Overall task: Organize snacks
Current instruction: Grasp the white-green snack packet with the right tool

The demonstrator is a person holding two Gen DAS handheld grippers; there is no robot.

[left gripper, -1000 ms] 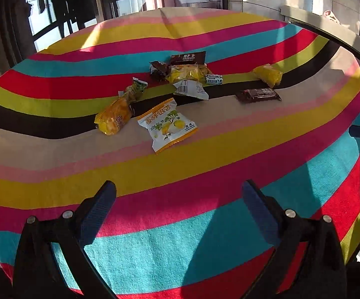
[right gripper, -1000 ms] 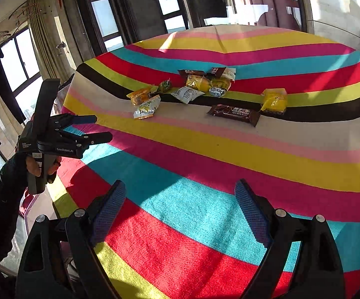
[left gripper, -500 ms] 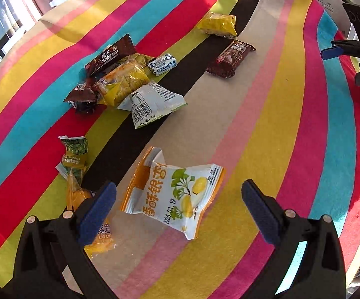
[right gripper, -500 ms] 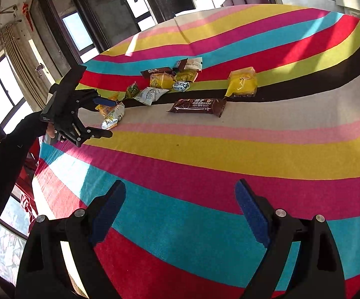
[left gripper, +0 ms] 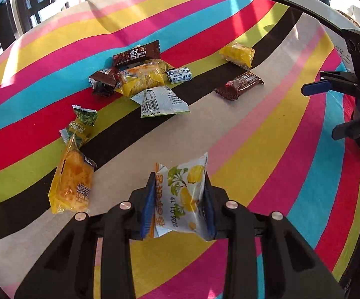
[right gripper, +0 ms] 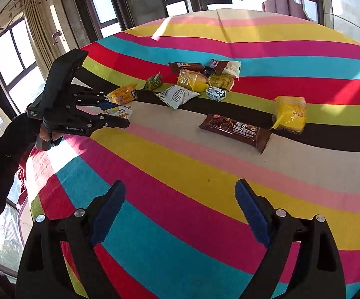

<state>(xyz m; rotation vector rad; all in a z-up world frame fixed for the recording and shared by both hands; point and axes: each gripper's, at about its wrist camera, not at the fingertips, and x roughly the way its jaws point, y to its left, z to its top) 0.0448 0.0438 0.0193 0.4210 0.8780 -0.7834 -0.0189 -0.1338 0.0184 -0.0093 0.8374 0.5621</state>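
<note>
1. Striped cloth (left gripper: 267,149) in bright colours is spread over the table, and the snacks are scattered across its far half
2. The white ginkgo packet (left gripper: 182,199) is seen between the pads of the left gripper (left gripper: 177,199), whose jaws are closing on it; the film is already crumpled by the squeeze
3. The right gripper (right gripper: 180,209) is held with its jaws spread, nothing between them, over the near stripes
4. A pile of wrappers (left gripper: 140,77) is left at the far side, with the brown bar (left gripper: 239,84) and yellow packet (left gripper: 237,54) to its right
5. The orange cake packet (left gripper: 71,184) and green packet (left gripper: 81,124) are left on the left side
6. No sorted group is visible yet, so the task is judged barely begun
</note>
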